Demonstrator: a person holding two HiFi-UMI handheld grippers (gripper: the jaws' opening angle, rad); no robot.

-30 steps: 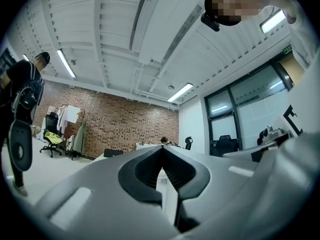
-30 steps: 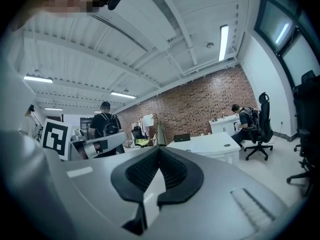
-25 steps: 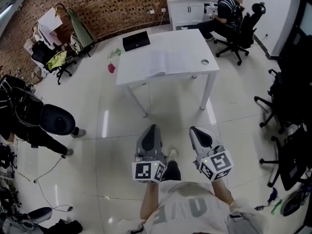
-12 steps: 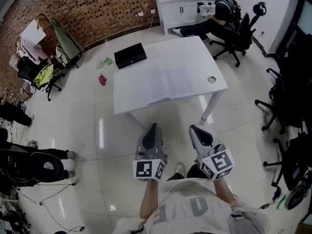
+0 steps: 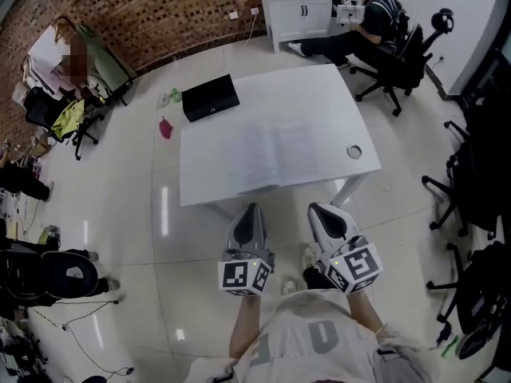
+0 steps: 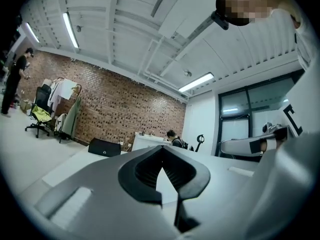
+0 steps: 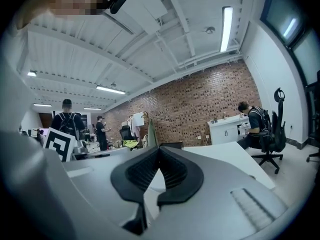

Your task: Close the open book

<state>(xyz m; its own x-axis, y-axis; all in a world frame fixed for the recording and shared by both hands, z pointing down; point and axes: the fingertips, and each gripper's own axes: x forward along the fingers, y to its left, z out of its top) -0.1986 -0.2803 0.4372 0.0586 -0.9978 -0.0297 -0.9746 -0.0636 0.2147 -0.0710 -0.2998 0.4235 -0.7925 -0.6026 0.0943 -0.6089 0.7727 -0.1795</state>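
An open book (image 5: 271,156) lies flat, its pale pages spread, near the front middle of the white table (image 5: 319,94). In the head view my left gripper (image 5: 251,208) and right gripper (image 5: 318,208) are held side by side, level, just short of the table's near edge and below the book. Neither touches the book. In the left gripper view the left gripper (image 6: 162,159) has its jaws together with nothing between them. The right gripper (image 7: 159,159) looks the same in its own view, with the table (image 7: 235,156) ahead of it.
A black case (image 5: 210,97) sits at the table's far left corner and a small round ring (image 5: 354,152) near its right edge. A person sits on an office chair (image 5: 391,54) behind the table. More chairs (image 5: 471,190) stand at the right. A pink item (image 5: 165,128) lies on the floor.
The table has come closer and larger in the head view. Both grippers were carried forward to its near edge, still side by side with jaws together.
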